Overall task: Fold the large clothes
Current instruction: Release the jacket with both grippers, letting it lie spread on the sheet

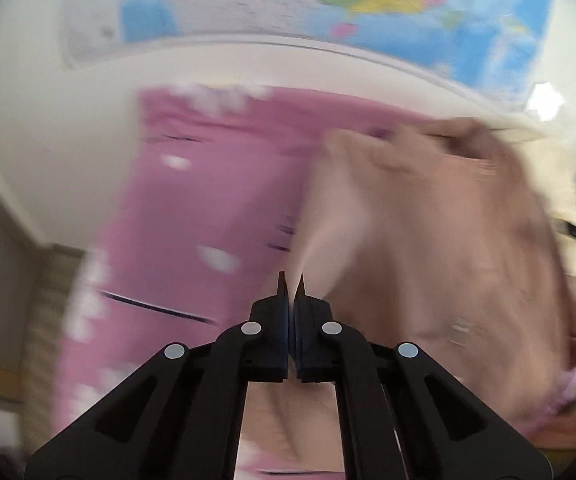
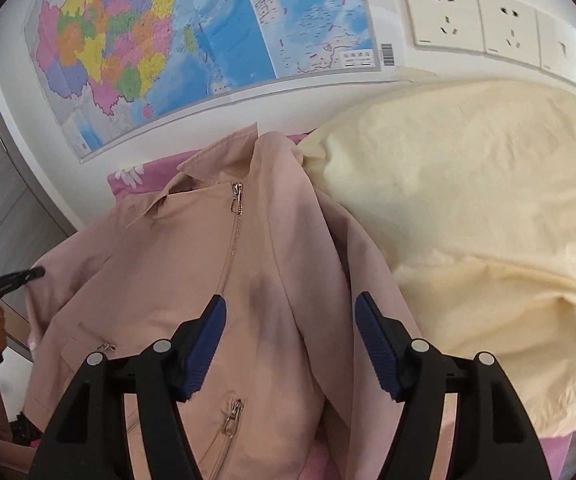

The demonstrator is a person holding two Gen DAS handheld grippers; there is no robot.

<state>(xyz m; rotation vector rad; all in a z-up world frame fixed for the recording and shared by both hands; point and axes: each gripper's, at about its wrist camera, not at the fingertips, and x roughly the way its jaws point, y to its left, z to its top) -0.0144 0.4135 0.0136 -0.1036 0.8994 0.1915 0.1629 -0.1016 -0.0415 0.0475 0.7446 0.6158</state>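
A pale pink zip jacket (image 2: 216,280) lies on a pink flowered bedsheet (image 1: 192,200), collar toward the wall. My right gripper (image 2: 289,312) is open and empty just above the jacket's chest, its blue pads (image 2: 208,344) spread wide. In the blurred left wrist view my left gripper (image 1: 291,280) is shut, pinching a thin fold of the jacket (image 1: 427,240) that stretches from its tips. The left gripper also shows in the right wrist view (image 2: 34,273) at the jacket's left edge.
A cream-yellow garment (image 2: 467,208) lies bunched to the right of the jacket, touching it. A colourful map (image 2: 176,40) and white wall sockets (image 2: 487,28) are on the wall behind. A grey cabinet (image 2: 0,184) stands at the left.
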